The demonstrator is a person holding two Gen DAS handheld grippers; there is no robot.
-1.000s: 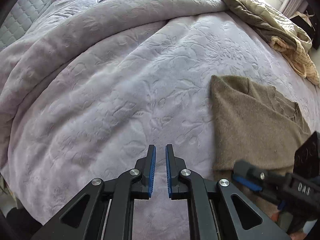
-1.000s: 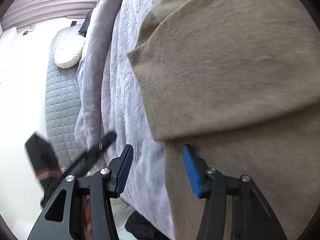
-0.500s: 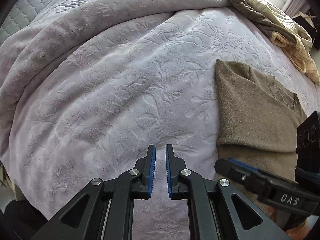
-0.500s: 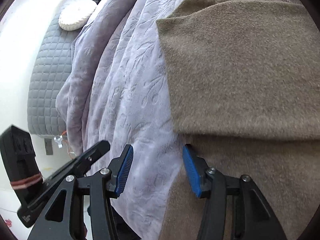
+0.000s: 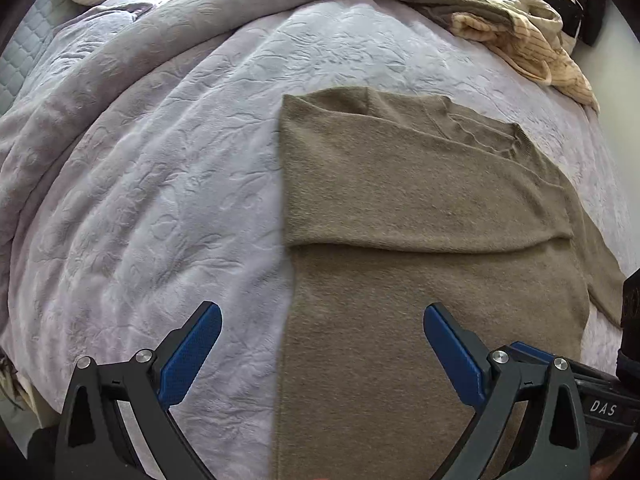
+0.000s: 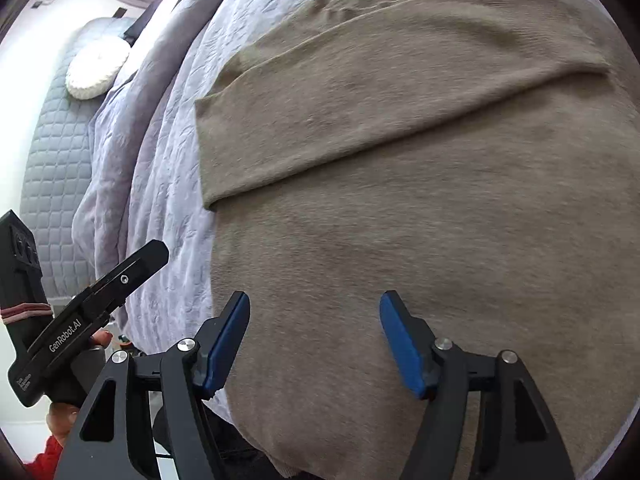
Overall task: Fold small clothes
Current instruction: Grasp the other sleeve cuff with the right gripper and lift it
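Note:
An olive-brown knit sweater (image 5: pixel 400 280) lies flat on the lavender bedspread (image 5: pixel 160 200), with one sleeve folded across its chest. My left gripper (image 5: pixel 320 314) hovers over the sweater's left edge. Its jaws are opening wide, and nothing is pressed between the blue pads. My right gripper (image 6: pixel 314 300) hangs above the sweater's (image 6: pixel 400 200) lower body near the bed's front edge, its jaws also opening, with only cloth below them. One finger of the right gripper (image 5: pixel 600 404) shows at the lower right of the left wrist view. A hand holds the left gripper, whose finger (image 6: pixel 120 280) shows left of the sweater.
A heap of cream and tan blankets (image 5: pixel 520 28) lies at the bed's far right corner. A bunched lavender duvet (image 5: pixel 140 48) runs along the far left. A round white cushion (image 6: pixel 96 68) rests against the grey quilted headboard (image 6: pixel 52 160).
The left gripper went from shut to wide open and shifted right, from bare bedspread onto the sweater's left edge. The right gripper opened wider and moved further over the sweater.

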